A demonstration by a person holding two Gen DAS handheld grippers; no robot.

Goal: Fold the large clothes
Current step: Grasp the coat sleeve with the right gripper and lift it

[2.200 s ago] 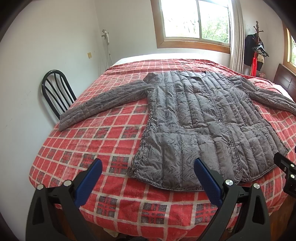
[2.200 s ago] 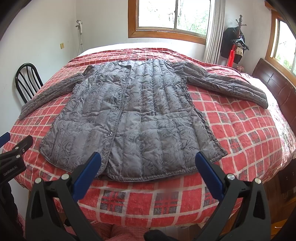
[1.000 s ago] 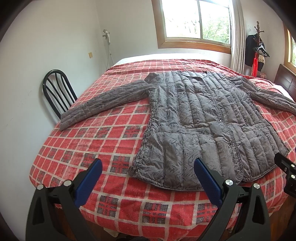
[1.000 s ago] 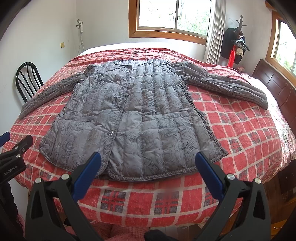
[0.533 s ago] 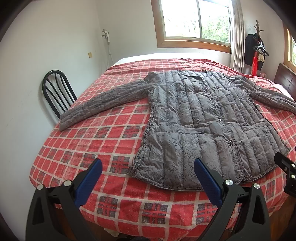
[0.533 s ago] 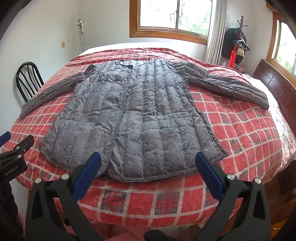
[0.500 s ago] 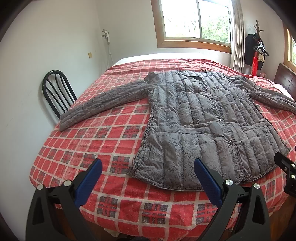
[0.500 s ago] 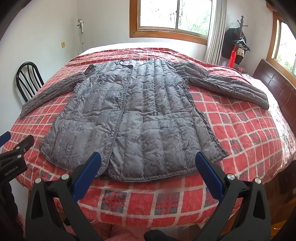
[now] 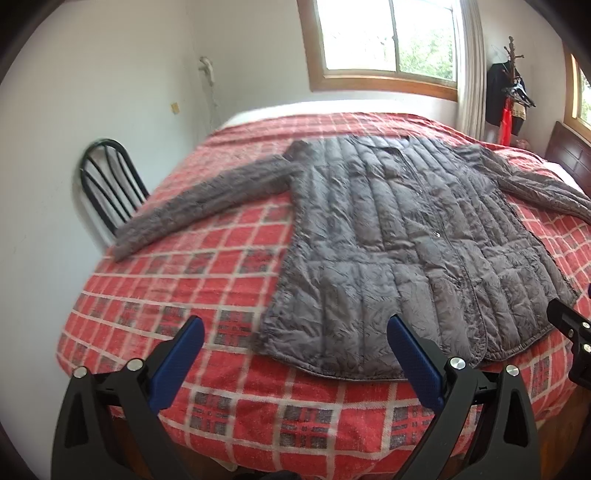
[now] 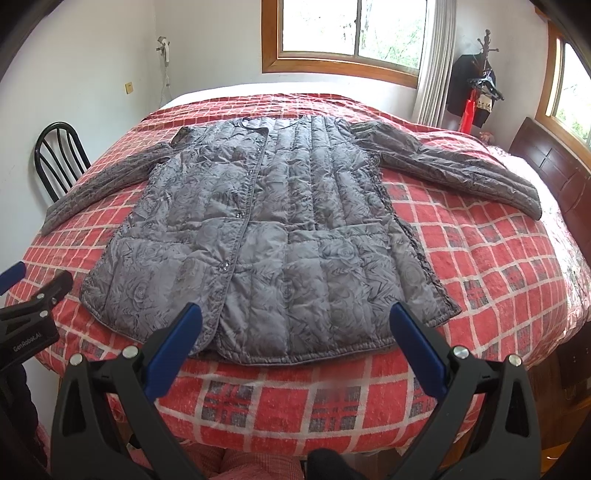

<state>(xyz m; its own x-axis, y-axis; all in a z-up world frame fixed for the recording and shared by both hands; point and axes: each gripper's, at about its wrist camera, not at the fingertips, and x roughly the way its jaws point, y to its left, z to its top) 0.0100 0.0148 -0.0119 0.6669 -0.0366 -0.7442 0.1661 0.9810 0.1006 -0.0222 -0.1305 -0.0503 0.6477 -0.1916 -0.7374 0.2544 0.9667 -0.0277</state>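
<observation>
Two windows (image 10: 343, 33) with wooden frames light the room I am working in, and below them a bed (image 10: 498, 273) under a red plaid cover fills most of both views. I see a black metal chair (image 9: 110, 184) standing against the white wall beside the bed, a coat stand (image 10: 480, 81) hung with dark and red clothes in the far corner, and a dark wooden headboard (image 10: 554, 173) on the right-hand edge. On the body of my left gripper (image 9: 295, 350), where it shows at the lower left of the right wrist view, I can read "GenRobot.AI" in white letters. A grey quilted jacket (image 10: 273, 240) with a rose pattern lies flat on the cover, front up and snapped shut, both sleeves spread out to the sides and its hem close to the near edge of the bed. My left gripper hangs near the hem's left corner with its blue-padded fingers spread wide and nothing between them. My right gripper (image 10: 295, 343) hangs near the middle of the hem, equally wide apart and empty.
</observation>
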